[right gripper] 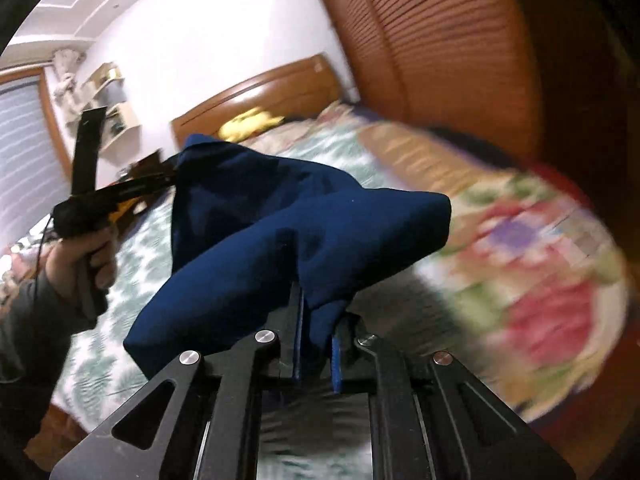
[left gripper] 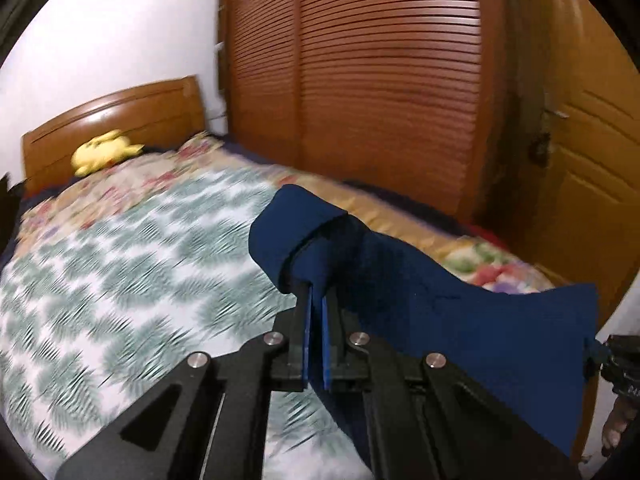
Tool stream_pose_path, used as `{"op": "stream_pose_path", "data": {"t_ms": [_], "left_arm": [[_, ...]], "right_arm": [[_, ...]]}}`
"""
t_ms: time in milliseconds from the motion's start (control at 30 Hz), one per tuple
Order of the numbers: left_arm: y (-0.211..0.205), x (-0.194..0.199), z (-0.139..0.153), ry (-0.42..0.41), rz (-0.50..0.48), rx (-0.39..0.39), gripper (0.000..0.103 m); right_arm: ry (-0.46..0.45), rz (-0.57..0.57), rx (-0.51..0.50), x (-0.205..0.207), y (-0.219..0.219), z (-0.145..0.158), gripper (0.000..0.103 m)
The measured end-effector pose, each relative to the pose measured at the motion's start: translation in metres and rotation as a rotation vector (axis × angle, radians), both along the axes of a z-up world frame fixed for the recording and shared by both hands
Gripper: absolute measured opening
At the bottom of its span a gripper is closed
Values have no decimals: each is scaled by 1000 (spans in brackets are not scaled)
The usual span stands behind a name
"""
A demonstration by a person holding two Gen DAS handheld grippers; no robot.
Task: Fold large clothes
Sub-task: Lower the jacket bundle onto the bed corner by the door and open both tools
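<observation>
A dark blue garment (left gripper: 460, 312) hangs in the air above the bed, stretched between both grippers. My left gripper (left gripper: 316, 292) is shut on one edge of it; the cloth drapes over the fingertips and hides them. My right gripper (right gripper: 316, 300) is shut on the other edge of the blue garment (right gripper: 280, 220), fingertips also covered. In the right wrist view the left gripper (right gripper: 172, 176) shows at the left, held by a hand, pinching the cloth. In the left wrist view the right gripper (left gripper: 596, 350) shows at the right edge, gripping the cloth's corner.
Below is a bed (left gripper: 120, 260) with a green-white leaf-print sheet and a floral quilt (right gripper: 540, 272). A yellow plush toy (left gripper: 104, 152) lies by the wooden headboard (left gripper: 120, 120). A louvred wooden wardrobe (left gripper: 380, 80) and a door (left gripper: 592, 160) stand to the right.
</observation>
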State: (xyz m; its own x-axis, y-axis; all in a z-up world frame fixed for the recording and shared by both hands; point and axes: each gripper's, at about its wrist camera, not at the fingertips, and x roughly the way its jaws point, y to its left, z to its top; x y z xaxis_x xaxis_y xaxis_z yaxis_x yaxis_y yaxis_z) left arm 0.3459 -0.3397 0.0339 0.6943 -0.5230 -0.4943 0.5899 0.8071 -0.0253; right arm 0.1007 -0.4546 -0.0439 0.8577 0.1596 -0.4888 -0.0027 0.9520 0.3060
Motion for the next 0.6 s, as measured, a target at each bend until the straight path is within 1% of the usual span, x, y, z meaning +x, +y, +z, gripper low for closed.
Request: {"op": "stream_pose_path", "data": {"t_ms": [100, 167, 233, 267, 300, 333, 367, 400, 433, 467, 500, 533, 567, 600], "left_arm": [[-52, 2, 6, -3, -74, -26, 1], [-84, 3, 6, -1, -116, -30, 1], [-120, 8, -2, 28, -159, -1, 2], [-136, 11, -11, 68, -186, 24, 4], [-152, 15, -24, 122, -217, 56, 5], [-162, 18, -35, 156, -233, 83, 5], [-167, 18, -45, 152, -224, 103, 5], [-169, 17, -52, 132, -211, 111, 5], [-167, 18, -56, 136, -212, 106, 5], [-164, 19, -60, 160, -221, 91, 5], [-160, 21, -62, 185, -227, 79, 5], [-154, 21, -63, 190, -222, 77, 5], [-150, 21, -61, 184, -213, 77, 5], [-144, 19, -59, 178, -207, 73, 5]], "right_arm": [[-12, -97, -64, -13, -40, 15, 8], [-13, -158, -111, -22, -65, 23, 8], [10, -229, -153, -28, -95, 27, 8], [29, -260, -168, -30, -109, 25, 8], [48, -292, -188, -32, -122, 22, 11], [84, -325, -221, -33, -133, 14, 13], [134, -349, -241, -34, -141, 5, 16], [214, -373, -237, -32, -151, -9, 16], [253, -399, -224, -34, -159, -19, 18], [271, -423, -208, -39, -165, -28, 26], [271, -431, -193, -46, -168, -34, 39], [260, -439, -186, -53, -170, -36, 44], [245, -455, -180, -59, -171, -36, 51], [236, -465, -176, -62, -170, -34, 54]]}}
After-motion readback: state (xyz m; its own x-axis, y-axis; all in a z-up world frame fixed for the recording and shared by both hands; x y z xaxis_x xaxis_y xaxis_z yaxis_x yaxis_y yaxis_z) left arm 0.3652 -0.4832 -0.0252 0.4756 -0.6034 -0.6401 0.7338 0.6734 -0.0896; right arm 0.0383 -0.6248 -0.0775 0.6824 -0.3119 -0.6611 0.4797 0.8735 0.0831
